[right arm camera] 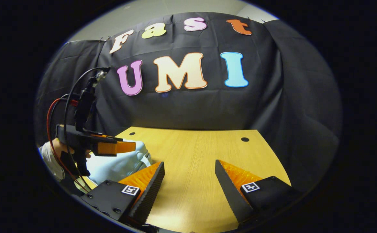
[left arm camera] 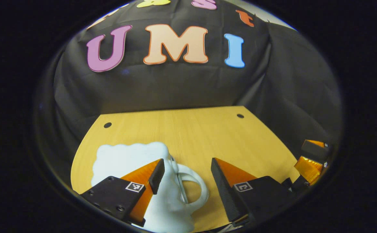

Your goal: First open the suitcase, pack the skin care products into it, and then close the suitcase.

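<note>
Left gripper view: left tool (left arm camera: 185, 174) wide open, empty, over closed suitcase (left arm camera: 127, 158) handle (left arm camera: 193, 184); right tool (right arm camera: 190, 181) open, empty. Risk: fingers slip off rounded handle.

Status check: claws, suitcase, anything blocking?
Left claw open, hovering over pale suitcase by its handle. Right claw open above bare wooden table. Suitcase looks shut. Nothing in the way.

suitcase (left arm camera: 123, 158): small, pale white-blue, soft scalloped outline, looks closed. Lying flat on the worktop (left arm camera: 201, 136) near its left front corner. Looped carry handle (left arm camera: 194, 184) on its right side, resting on the wood. Skin care products: can't tell.
</note>
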